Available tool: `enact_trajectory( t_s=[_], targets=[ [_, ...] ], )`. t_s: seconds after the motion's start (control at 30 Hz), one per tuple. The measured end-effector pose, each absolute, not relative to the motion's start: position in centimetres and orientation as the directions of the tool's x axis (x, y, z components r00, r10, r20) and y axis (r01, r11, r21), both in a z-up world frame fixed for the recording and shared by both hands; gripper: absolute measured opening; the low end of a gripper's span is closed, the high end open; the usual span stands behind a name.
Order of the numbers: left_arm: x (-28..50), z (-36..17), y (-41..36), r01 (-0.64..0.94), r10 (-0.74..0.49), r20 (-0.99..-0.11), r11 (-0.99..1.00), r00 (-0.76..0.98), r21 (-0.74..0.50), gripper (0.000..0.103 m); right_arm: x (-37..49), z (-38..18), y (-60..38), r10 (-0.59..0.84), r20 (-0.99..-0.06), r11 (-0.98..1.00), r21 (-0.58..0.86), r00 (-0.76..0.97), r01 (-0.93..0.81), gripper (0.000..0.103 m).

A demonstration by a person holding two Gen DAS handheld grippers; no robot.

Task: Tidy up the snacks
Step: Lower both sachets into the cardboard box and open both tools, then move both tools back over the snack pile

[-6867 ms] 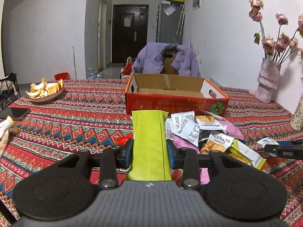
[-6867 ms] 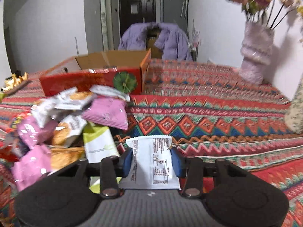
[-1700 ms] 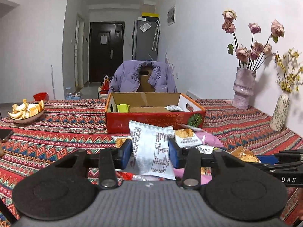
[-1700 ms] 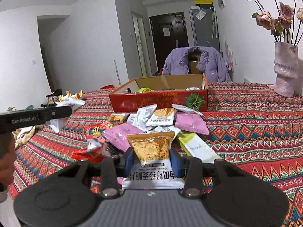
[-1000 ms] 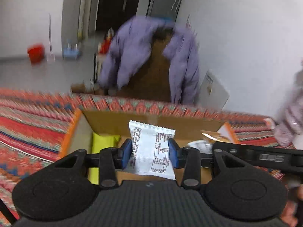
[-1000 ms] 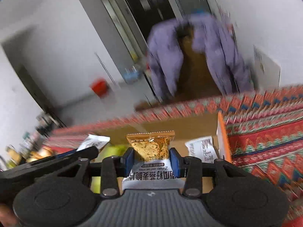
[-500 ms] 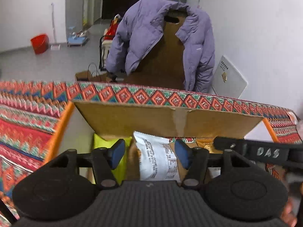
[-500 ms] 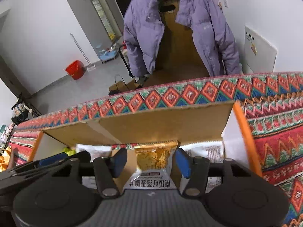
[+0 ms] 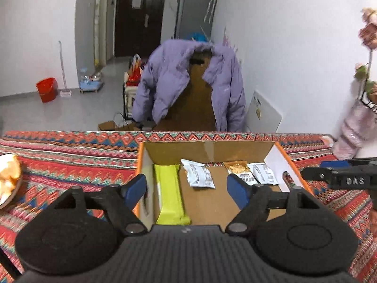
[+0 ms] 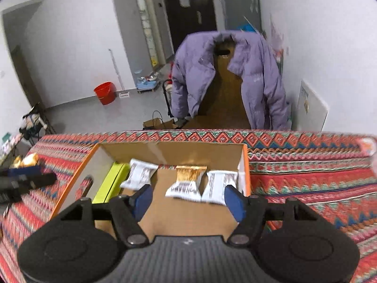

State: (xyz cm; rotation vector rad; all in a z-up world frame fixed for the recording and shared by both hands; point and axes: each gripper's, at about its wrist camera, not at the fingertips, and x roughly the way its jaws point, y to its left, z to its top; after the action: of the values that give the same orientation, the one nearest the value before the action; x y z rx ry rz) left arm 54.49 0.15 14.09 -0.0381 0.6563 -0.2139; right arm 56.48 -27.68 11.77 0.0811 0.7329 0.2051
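An open cardboard box (image 9: 207, 147) with orange edges stands on the patterned tablecloth; it also shows in the right wrist view (image 10: 165, 147). Inside lie a lime-green packet (image 9: 169, 193), a white packet (image 9: 199, 176), a golden-brown packet (image 9: 238, 168) and another white packet (image 9: 264, 176). In the right wrist view the same packets show: green (image 10: 110, 185), white (image 10: 140, 174), golden-brown (image 10: 186, 181), white (image 10: 218, 185). My left gripper (image 9: 187, 192) is open and empty above the box. My right gripper (image 10: 187, 200) is open and empty above the box.
A chair draped with a purple jacket (image 9: 188, 82) stands beyond the table's far edge. A plate of orange pieces (image 9: 7, 179) sits at the left. A pink vase with flowers (image 9: 355, 129) stands at the right. The tablecloth (image 10: 306, 165) spreads right of the box.
Both grippers have opened wider and pulled back and up from the box. The white packet and the golden-brown packet now lie on the box floor, free of the jaws.
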Motion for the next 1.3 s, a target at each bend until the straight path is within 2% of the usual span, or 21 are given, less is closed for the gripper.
enact_trajectory(
  t_s=[0.07, 0.23, 0.3, 0.37, 0.47, 0.63, 0.77, 1.0, 1.3],
  targets=[
    [51.2, 14.8, 1.0, 0.191, -0.210, -0.577, 0.977, 0.790, -0.094, 0.081, 52.7, 12.7, -27.5, 0.220, -0.630, 0.975, 0.116, 0.745, -0.190, 0.072],
    [41.4, 14.6, 2.7, 0.178, -0.190, -0.483, 0.981, 0.855, -0.071, 0.084, 43.3, 13.7, -27.0, 0.241, -0.549, 0.965, 0.046, 0.800, -0.259, 0.073],
    [37.5, 13.9, 3.1, 0.179, -0.182, -0.439, 0.983, 0.880, -0.049, 0.089, 39.3, 13.6, -26.9, 0.255, -0.520, 0.961, 0.042, 0.816, -0.273, 0.073],
    [33.3, 13.2, 3.2, 0.168, -0.162, -0.386, 0.986, 0.908, -0.021, 0.100, 35.7, 13.4, -26.6, 0.260, -0.493, 0.958, 0.023, 0.830, -0.286, 0.074],
    [27.5, 11.9, 3.0, 0.135, -0.125, -0.347, 0.991, 0.930, 0.004, 0.101, 31.1, 12.9, -26.1, 0.278, -0.453, 0.950, -0.002, 0.847, -0.313, 0.080],
    [19.4, 9.9, 2.1, 0.110, -0.100, -0.272, 0.994, 0.957, 0.024, 0.103, 23.8, 11.0, -25.2, 0.280, -0.391, 0.951, -0.014, 0.877, -0.310, 0.081],
    [15.1, 8.6, 1.4, 0.192, -0.173, -0.281, 0.981, 0.944, 0.041, 0.103, 18.8, 8.4, -25.1, 0.296, -0.342, 0.950, 0.010, 0.892, -0.311, 0.086],
    [13.8, 7.2, 1.3, 0.174, -0.149, -0.325, 0.983, 0.934, 0.050, 0.103, 13.9, 5.4, -26.0, 0.285, -0.369, 0.958, 0.072, 0.885, -0.278, 0.086],
    [15.1, 7.0, 1.1, 0.175, -0.154, -0.356, 0.984, 0.922, 0.029, 0.103, 14.1, 5.1, -27.4, 0.228, -0.385, 0.974, 0.092, 0.894, -0.209, 0.087]
  ],
)
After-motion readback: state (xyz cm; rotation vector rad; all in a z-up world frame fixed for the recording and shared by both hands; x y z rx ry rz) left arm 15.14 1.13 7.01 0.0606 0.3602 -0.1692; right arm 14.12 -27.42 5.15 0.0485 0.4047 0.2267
